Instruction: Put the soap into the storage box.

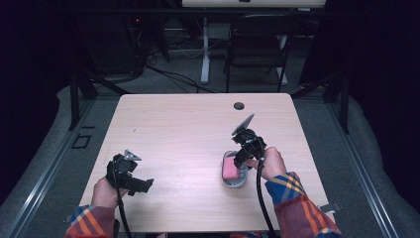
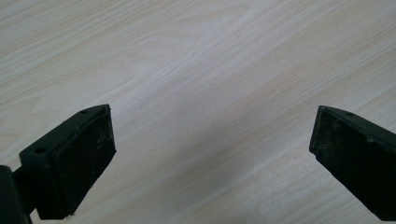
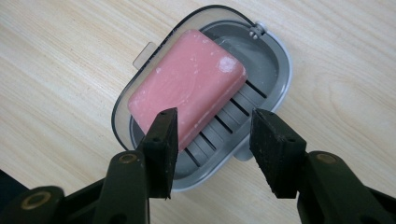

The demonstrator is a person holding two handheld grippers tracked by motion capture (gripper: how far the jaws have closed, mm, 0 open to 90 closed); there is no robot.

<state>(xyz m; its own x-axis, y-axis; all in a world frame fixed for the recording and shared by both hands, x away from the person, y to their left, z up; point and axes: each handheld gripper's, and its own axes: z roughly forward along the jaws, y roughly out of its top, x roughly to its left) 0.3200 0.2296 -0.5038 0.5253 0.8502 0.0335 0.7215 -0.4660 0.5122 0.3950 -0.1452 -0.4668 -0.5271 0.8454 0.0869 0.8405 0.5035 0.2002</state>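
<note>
Right gripper [image 1: 243, 157] hides soap dish [image 1: 233, 179] far end; soap [image 3: 187, 88] near corner behind jaw.

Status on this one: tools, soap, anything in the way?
Left tool open over bare table. Right tool open, above soap dish, holding nothing. Pink soap lying in dish. Nothing in the way.

Table [image 1: 198, 144] brightly lit, surroundings dark; gripper views sharp, soft shadows.

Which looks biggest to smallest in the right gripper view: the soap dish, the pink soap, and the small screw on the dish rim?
1. soap dish
2. pink soap, lying inside the dish
3. screw, by far the smallest
</note>
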